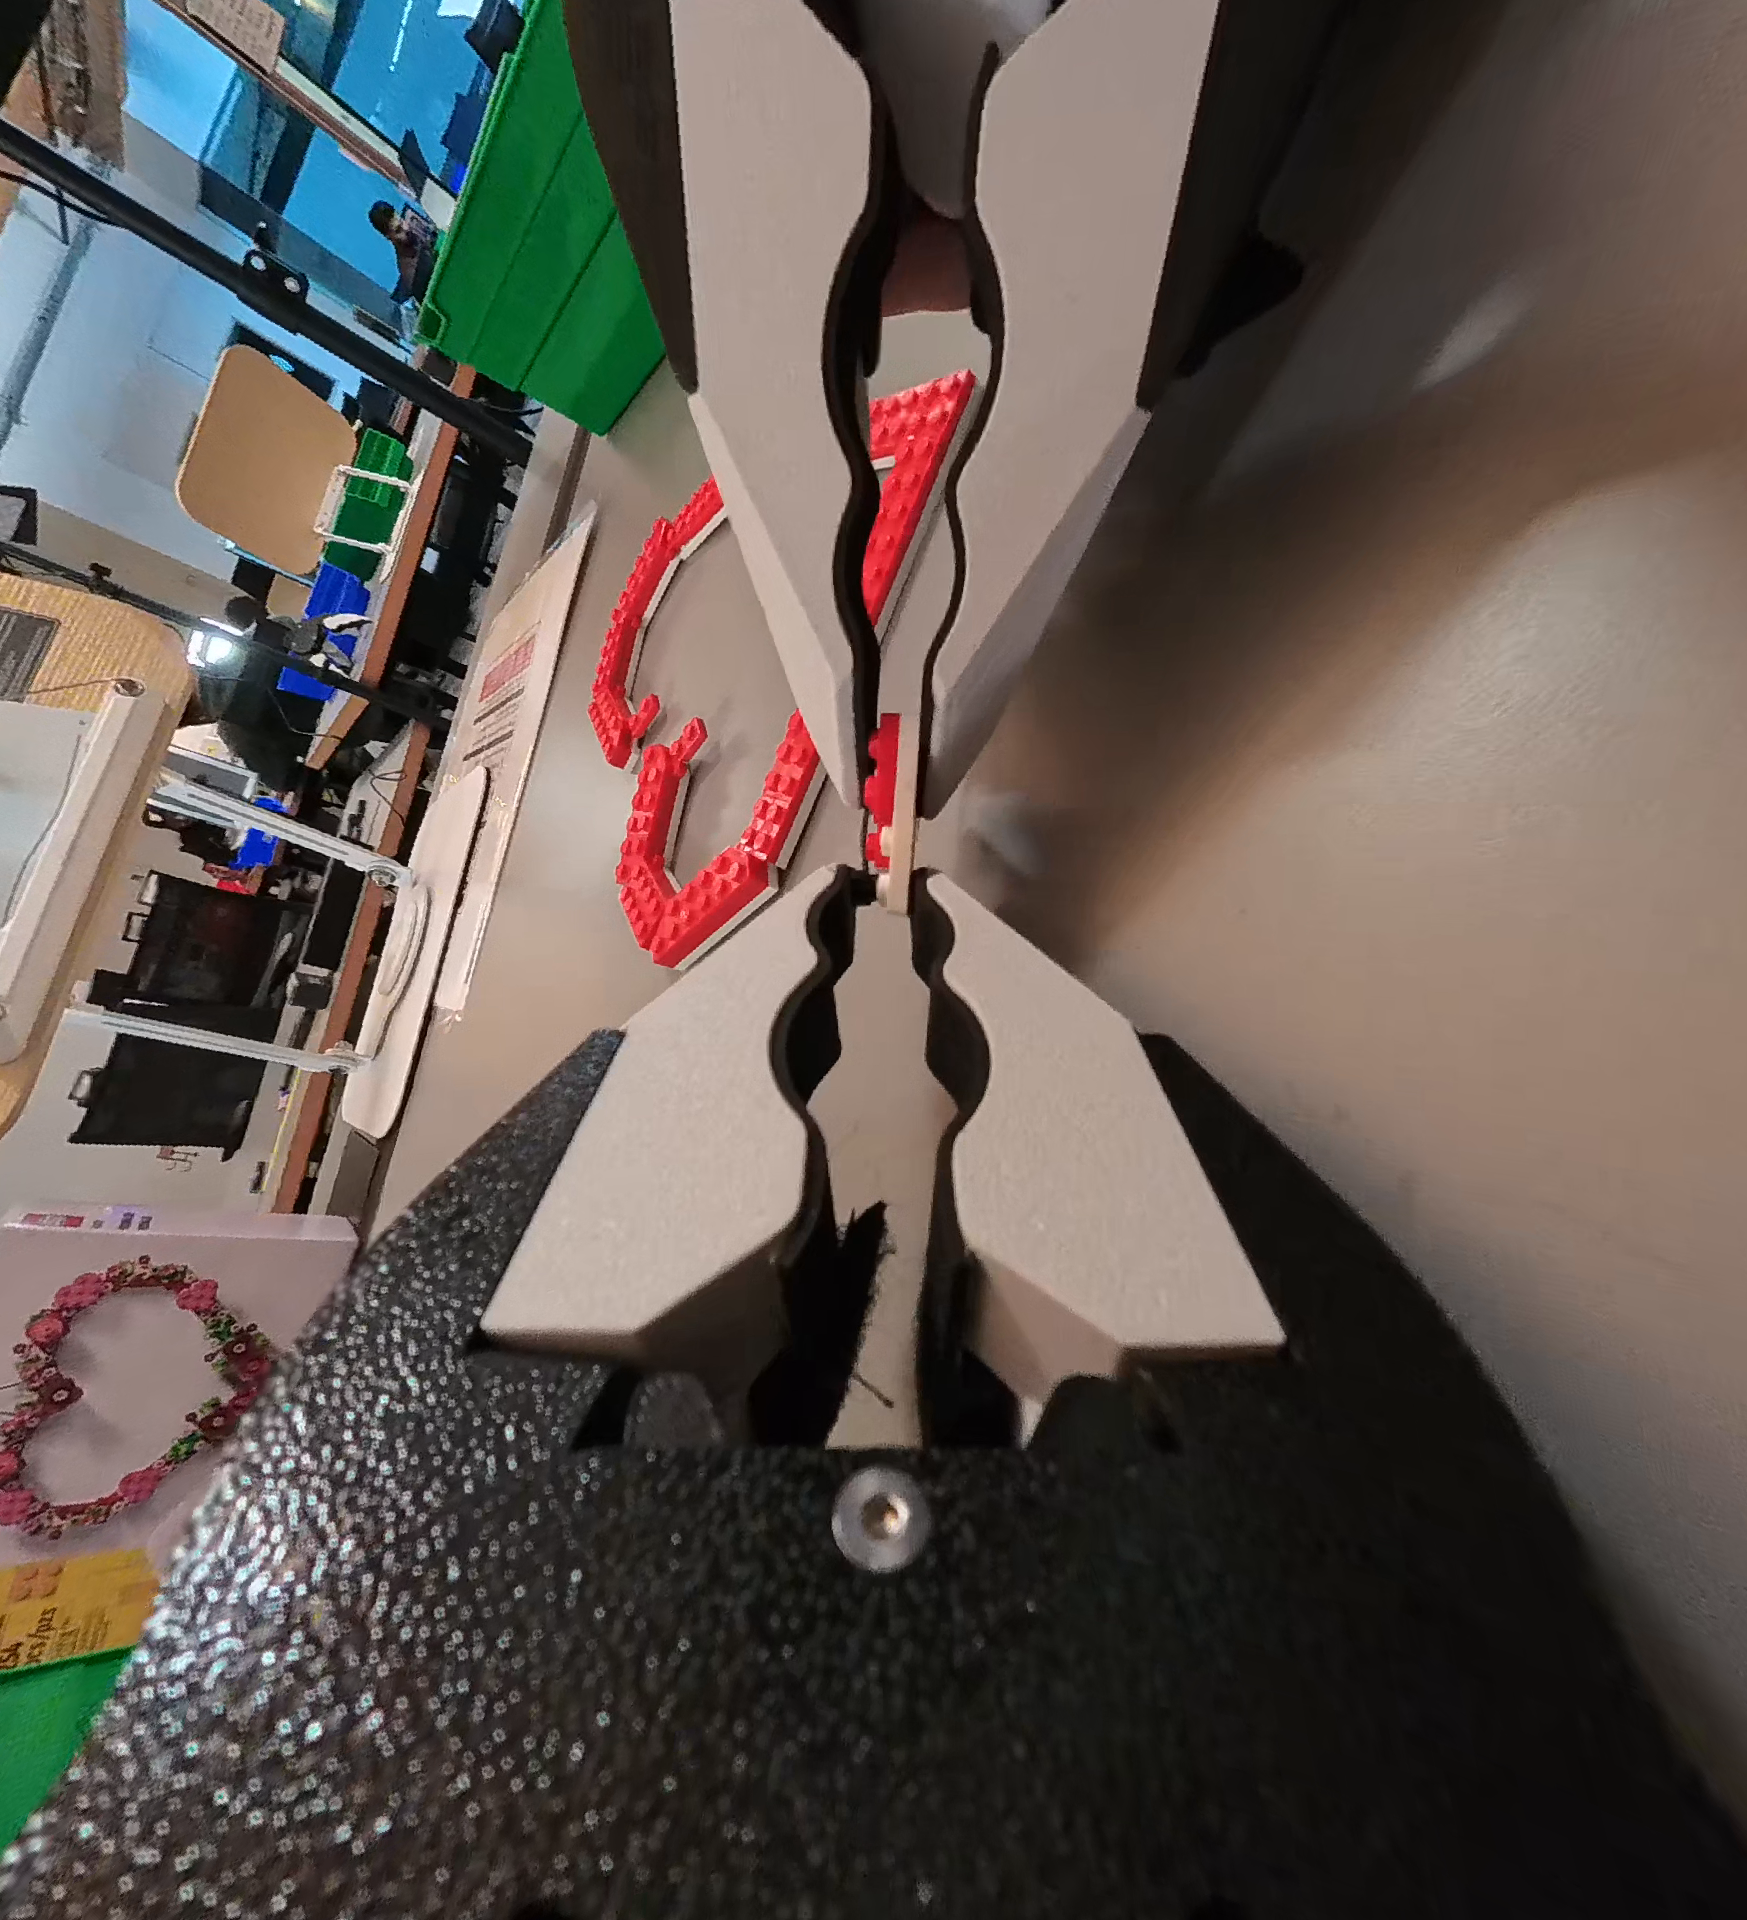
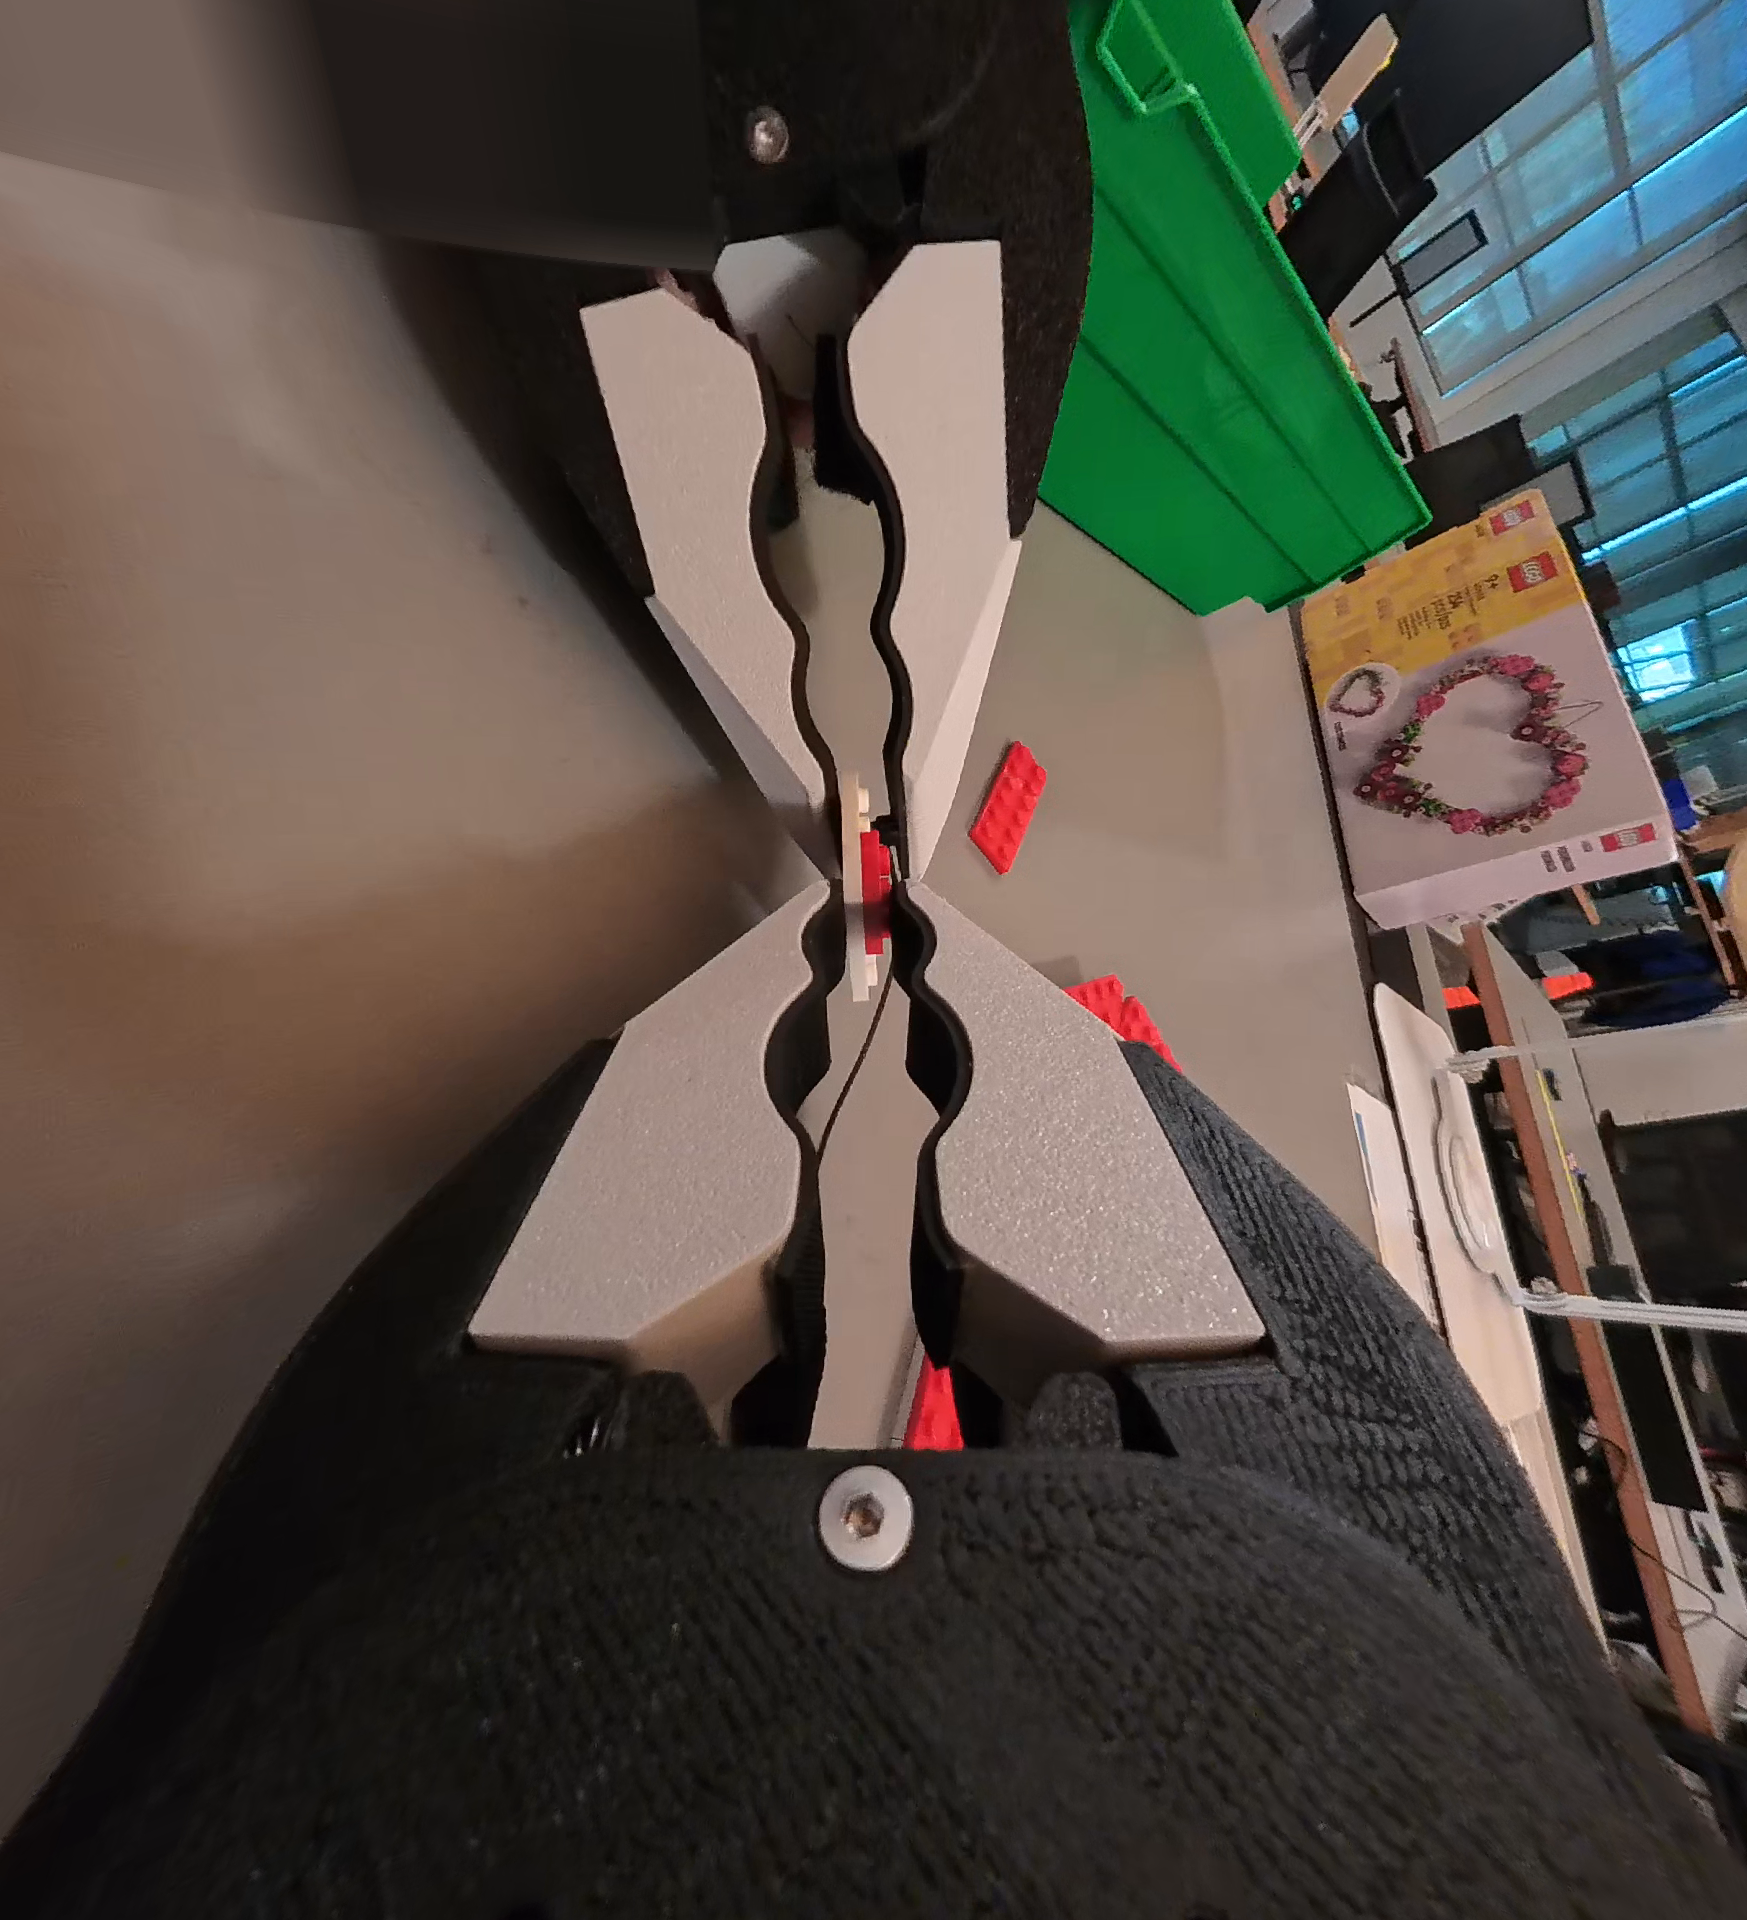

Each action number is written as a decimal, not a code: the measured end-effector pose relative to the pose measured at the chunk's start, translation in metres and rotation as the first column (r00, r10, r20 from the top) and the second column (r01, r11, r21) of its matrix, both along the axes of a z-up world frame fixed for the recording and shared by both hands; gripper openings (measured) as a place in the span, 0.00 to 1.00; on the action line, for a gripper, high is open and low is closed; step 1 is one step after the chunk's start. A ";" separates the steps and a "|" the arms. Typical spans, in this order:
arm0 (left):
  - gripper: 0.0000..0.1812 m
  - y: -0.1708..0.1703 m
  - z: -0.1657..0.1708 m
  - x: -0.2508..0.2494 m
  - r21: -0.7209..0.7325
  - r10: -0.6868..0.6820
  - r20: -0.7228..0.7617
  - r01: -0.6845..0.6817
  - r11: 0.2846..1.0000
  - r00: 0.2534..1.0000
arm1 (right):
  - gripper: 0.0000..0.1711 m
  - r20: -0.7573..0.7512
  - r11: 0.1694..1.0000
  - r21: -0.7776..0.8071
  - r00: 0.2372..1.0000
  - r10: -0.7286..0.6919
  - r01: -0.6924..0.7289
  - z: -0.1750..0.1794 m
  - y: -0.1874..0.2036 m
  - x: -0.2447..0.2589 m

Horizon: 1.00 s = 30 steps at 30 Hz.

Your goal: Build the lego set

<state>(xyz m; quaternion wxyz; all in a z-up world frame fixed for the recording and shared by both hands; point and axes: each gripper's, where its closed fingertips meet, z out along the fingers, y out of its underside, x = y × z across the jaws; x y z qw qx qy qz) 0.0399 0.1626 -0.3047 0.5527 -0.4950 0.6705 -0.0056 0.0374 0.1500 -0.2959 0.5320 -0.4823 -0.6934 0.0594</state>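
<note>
Both grippers meet tip to tip over the grey table (image 1: 1420, 727), sharing one small white-and-red plate piece (image 1: 895, 800).

Left gripper (image 1: 884, 883), nearest its own camera, has its fingers almost together at the tips, pinching the lower end of the white-and-red plate piece; the right gripper (image 2: 864, 894), seen opposite it, is equally narrowed and clamps the other end of the same piece (image 2: 867, 883). Beyond the tips, the red heart-shaped frame (image 1: 682, 748) with white underside lies flat on the table, well apart from the held piece. One loose red plate (image 2: 1007, 805) lies on the table just beside the gripper tips in the right wrist view. At the table edge stand a green bin (image 2: 1233, 343) and the set's box (image 2: 1482, 717), printed with a flower heart.
</note>
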 end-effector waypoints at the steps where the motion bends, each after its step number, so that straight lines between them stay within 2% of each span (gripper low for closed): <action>1: 0.05 0.000 0.000 0.000 0.009 -0.003 -0.005 0.003 1.000 1.000 | 0.04 0.000 1.000 -0.001 1.000 0.000 0.000 0.000 0.000 0.000; 8: 0.05 -0.001 -0.001 0.000 0.022 -0.002 -0.024 0.003 1.000 1.000 | 0.04 0.012 1.000 0.021 1.000 0.001 -0.002 -0.002 -0.001 0.000; 13: 0.05 0.001 -0.002 -0.001 0.064 0.004 -0.048 -0.001 0.998 0.999 | 0.05 -0.031 0.999 -0.047 0.999 0.021 -0.022 0.001 -0.006 -0.001; 24: 0.05 -0.004 -0.003 -0.005 0.026 0.012 -0.056 -0.011 1.000 0.998 | 0.04 0.082 1.000 0.021 0.996 0.020 -0.022 -0.006 -0.006 0.002; 25: 0.05 -0.004 -0.003 -0.006 0.029 0.015 -0.060 -0.013 0.999 0.998 | 0.05 0.087 0.999 0.010 0.996 0.036 -0.037 -0.007 -0.009 0.001; 27: 0.05 -0.005 -0.003 -0.007 0.026 0.016 -0.057 -0.015 1.000 0.998 | 0.15 0.099 0.995 -0.057 0.991 0.090 -0.085 -0.009 -0.018 0.000; 28: 0.05 -0.005 -0.003 -0.007 0.020 0.011 -0.053 -0.010 1.000 0.999 | 0.18 0.082 0.987 -0.111 0.989 0.125 -0.115 -0.008 -0.024 0.000; 30: 0.05 -0.006 -0.003 -0.007 0.019 0.009 -0.049 -0.008 1.000 0.999 | 0.20 -0.014 0.954 -0.263 0.990 0.143 -0.142 0.003 -0.029 0.000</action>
